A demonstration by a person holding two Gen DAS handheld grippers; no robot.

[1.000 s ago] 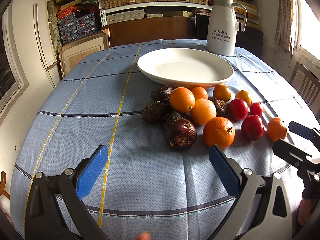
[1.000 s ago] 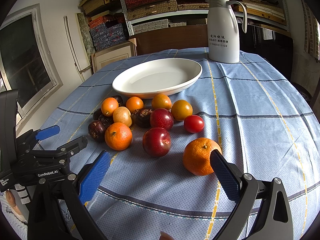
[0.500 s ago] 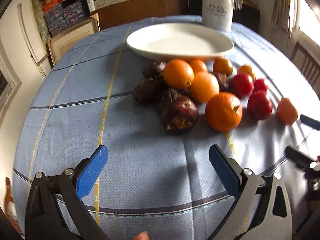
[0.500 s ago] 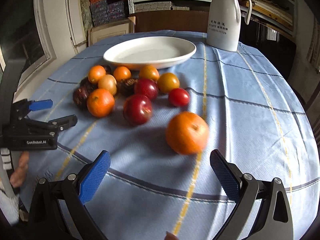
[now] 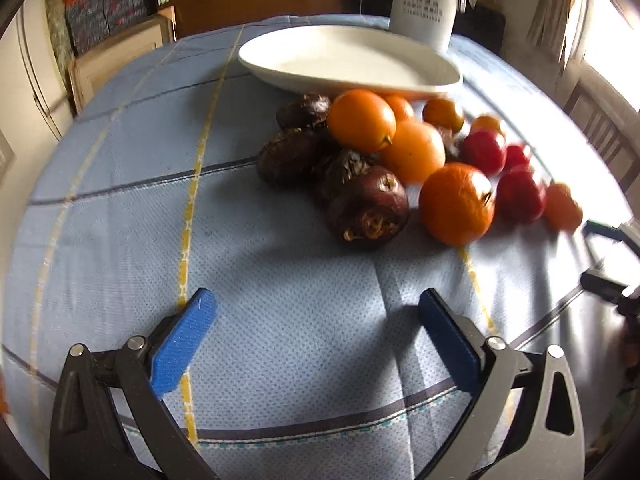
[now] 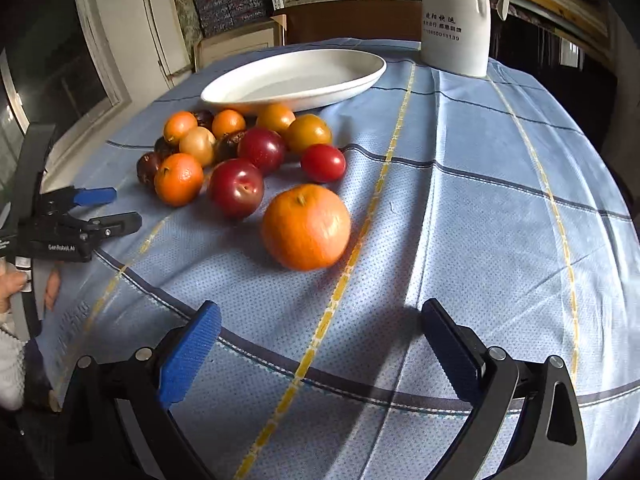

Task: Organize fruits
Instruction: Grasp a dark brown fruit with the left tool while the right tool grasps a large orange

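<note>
A pile of fruit lies on the blue tablecloth in front of an empty white oval plate (image 5: 348,60) (image 6: 296,76). In the left wrist view a wrinkled dark fruit (image 5: 368,208) and an orange (image 5: 456,204) are nearest my left gripper (image 5: 316,332), which is open and empty a short way before them. In the right wrist view a lone orange (image 6: 306,226) sits just ahead of my open, empty right gripper (image 6: 320,344). Red plums (image 6: 236,188) and small oranges (image 6: 178,178) lie behind it. The left gripper (image 6: 106,208) also shows at the left edge there.
A white thermos jug (image 6: 456,16) stands behind the plate at the back right. Shelves of boxes (image 6: 232,4) and a wooden chair back (image 6: 352,20) are beyond the round table. A hand (image 6: 16,284) holds the left gripper's handle.
Both grippers have moved forward and lower toward the fruit. The dark fruit and orange loom larger in the left view, and the lone orange has come closer and more central in the right view.
</note>
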